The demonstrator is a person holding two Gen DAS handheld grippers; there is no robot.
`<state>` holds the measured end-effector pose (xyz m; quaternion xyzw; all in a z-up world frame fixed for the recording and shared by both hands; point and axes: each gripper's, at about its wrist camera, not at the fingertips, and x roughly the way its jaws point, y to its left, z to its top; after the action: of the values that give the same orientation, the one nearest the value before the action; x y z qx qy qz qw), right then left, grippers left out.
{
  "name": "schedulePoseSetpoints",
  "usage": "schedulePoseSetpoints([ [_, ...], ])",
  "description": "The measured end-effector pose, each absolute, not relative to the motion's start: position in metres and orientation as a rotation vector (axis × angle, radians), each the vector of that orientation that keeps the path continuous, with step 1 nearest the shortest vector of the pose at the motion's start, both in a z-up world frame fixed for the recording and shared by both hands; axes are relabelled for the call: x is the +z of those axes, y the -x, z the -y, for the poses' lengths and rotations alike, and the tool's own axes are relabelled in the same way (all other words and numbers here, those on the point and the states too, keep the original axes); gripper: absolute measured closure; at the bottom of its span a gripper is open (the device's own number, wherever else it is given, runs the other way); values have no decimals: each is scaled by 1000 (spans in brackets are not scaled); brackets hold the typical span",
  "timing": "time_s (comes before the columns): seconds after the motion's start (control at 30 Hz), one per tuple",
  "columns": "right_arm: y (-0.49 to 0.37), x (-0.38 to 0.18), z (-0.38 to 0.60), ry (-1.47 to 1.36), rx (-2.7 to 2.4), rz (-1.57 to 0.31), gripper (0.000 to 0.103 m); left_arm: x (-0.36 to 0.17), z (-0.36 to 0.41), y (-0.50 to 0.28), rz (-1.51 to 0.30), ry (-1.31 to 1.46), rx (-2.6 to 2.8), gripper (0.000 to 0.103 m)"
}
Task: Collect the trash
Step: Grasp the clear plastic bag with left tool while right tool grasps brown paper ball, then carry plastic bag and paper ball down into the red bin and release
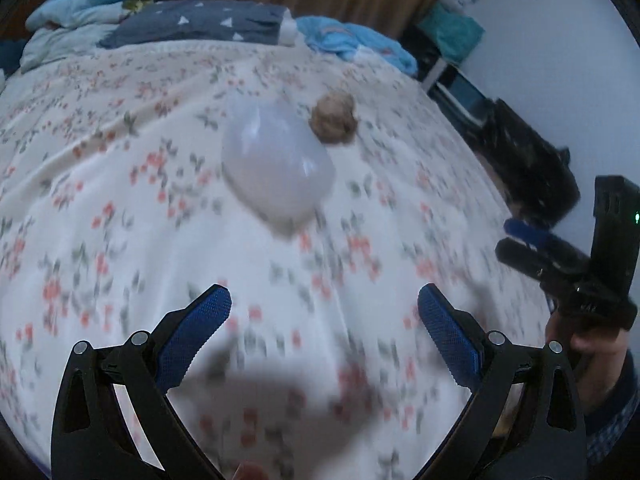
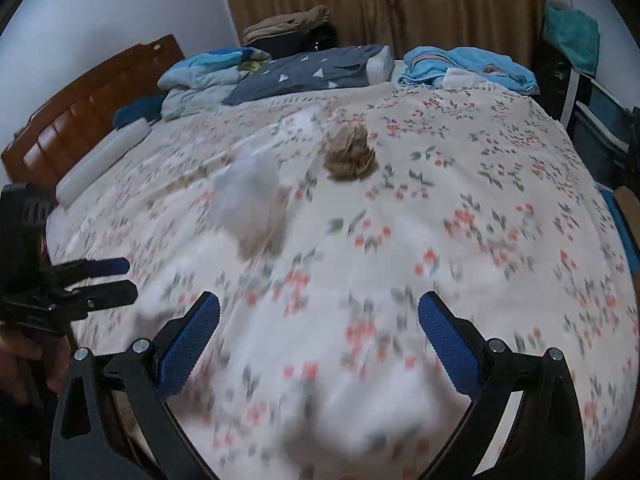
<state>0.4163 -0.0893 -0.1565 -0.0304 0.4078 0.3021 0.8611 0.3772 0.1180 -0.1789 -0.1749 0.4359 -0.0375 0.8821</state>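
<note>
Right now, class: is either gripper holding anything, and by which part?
Nothing is held. Both the left gripper and right gripper are open above the bedsheet, fingers empty.

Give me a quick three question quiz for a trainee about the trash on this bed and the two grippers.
1. True or false: the left gripper is shut on the white plastic bag.
2. Which trash item lies nearer the pillows: A) the white plastic bag, B) the brown crumpled wad?
3. Fill in: both trash items rest on the ____ bedsheet.

Key
1. False. Its fingers stand wide apart, short of the bag, holding nothing. The right gripper is open too.
2. B. The wad lies just beyond the bag, toward the dark blue pillow.
3. Floral.
</note>
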Motion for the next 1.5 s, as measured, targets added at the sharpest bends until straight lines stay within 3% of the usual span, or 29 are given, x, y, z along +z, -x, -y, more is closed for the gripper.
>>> schedulePoseSetpoints([
  [0.57, -597, -187, 9, 101, 509, -798, 5, -220, -140, -525, -905, 285, 63, 6],
  [0.67, -613, -195, -6, 121, 514, -802, 5, -238, -143, -534, -930, 302, 52, 16],
  [0.9, -647, -223, -45, 171, 520, -879, 5, -248, -154, -526, -909, 370, -2, 20],
  [0.93, -650, -226, -47, 170, 514, -893, 8, -247, -154, -523, -905, 382, -10, 20],
  [1.0, -656, -234, -50, 163, 515, -936, 36, -245, -153, -515, -899, 384, -26, 21],
  [1.03, -657, -237, -51, 167, 516, -958, 39, -244, -152, -510, -893, 388, -31, 21],
  [1.2, -648, -231, -40, 130, 544, -963, 47, -230, -150, -480, -864, 420, -55, 21],
  [1.5, -570, -178, 1, 87, 608, -861, 49, -188, -150, -411, -810, 428, -52, 21],
])
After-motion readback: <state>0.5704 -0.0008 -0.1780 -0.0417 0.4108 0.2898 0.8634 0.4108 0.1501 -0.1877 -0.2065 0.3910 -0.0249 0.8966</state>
